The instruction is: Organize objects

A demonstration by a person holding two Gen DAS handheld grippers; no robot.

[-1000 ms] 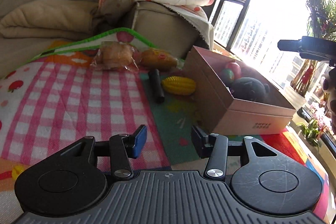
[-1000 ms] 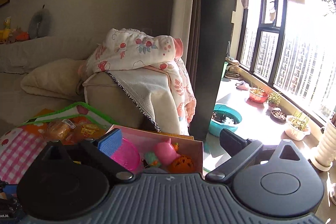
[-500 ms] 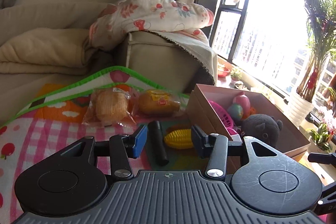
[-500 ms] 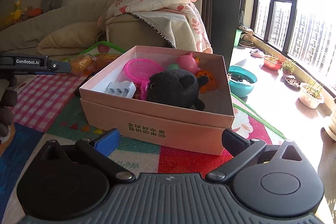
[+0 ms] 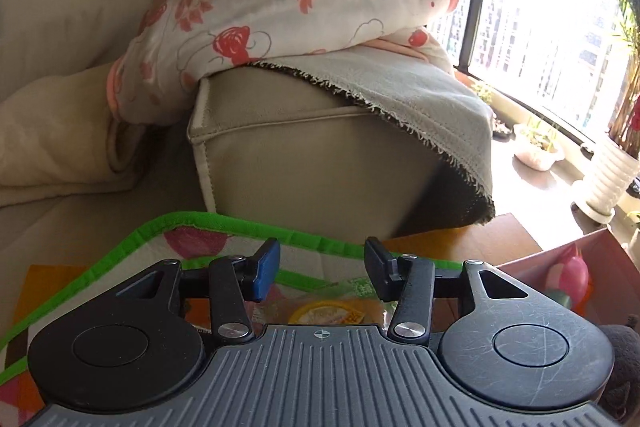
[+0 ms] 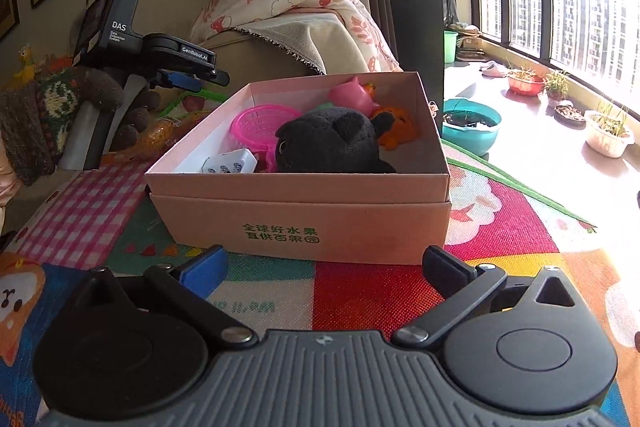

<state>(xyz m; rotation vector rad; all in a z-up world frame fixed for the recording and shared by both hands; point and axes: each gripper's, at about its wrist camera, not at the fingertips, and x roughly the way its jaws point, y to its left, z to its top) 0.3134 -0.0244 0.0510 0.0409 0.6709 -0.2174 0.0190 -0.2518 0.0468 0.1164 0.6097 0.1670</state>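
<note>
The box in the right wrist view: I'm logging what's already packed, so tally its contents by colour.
In the box:
Pink: 2, net basket and pig toy
Black: 1, plush
Orange: 1, toy
White: 1, small pack
Total: 5 clearly visible

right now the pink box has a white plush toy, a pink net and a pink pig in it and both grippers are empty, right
Not quite: the plush toy in the pink box is black, not white, as the right wrist view shows. The pink net and pink pig are in it, and the left gripper and right gripper are both empty.
</note>
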